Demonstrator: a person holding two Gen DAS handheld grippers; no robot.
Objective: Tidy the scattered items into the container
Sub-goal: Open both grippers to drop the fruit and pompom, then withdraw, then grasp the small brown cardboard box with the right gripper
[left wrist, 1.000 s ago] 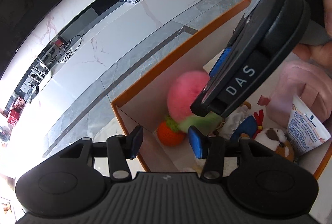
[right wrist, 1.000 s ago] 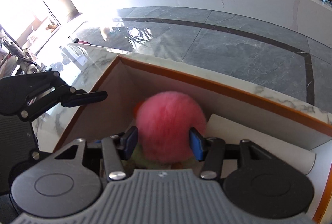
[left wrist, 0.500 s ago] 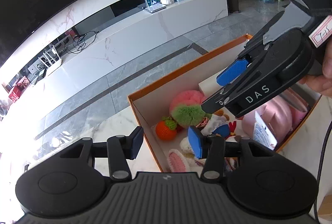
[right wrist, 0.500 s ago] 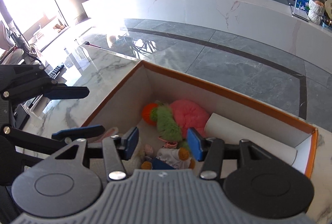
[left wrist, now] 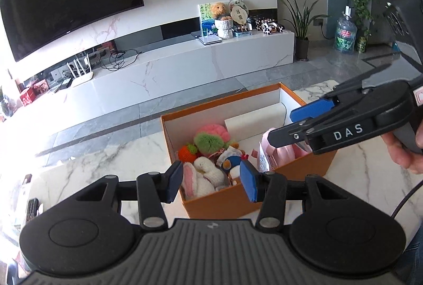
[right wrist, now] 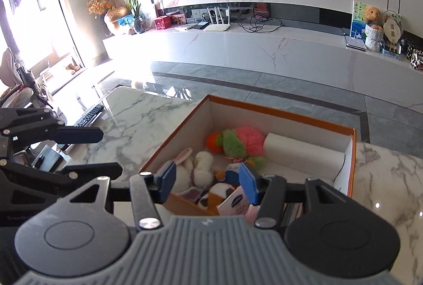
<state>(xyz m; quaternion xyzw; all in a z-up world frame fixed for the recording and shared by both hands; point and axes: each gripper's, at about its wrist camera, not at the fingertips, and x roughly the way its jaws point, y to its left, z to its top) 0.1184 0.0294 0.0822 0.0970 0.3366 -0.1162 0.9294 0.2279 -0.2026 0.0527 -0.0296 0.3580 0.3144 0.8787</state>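
Orange box at centre of the left wrist view, standing on the marble bench, white inside. Packed along its left end: pink-and-green plush ball, orange knitted fruit touching it at lower left, white bunny plush below those, small blue-and-white figure just to the right. Pink soft item in the right part of the box, white roll along the far wall.

Left gripper low in the frame, blue fingers spread, nothing between them, box edge seen through the gap. Right gripper entering from the right side of the frame above the box, blue-padded fingers apart and empty, a hand on its handle at the far right edge.

In the right wrist view, same box at centre right, same toys along its upper left, brown-and-white plush and a printed tube near the bottom edge. Right gripper with fingers spread over the near rim, gripping nothing. Left gripper at left of the frame, over the bare bench, open too. Remote control on a glass surface at middle left.
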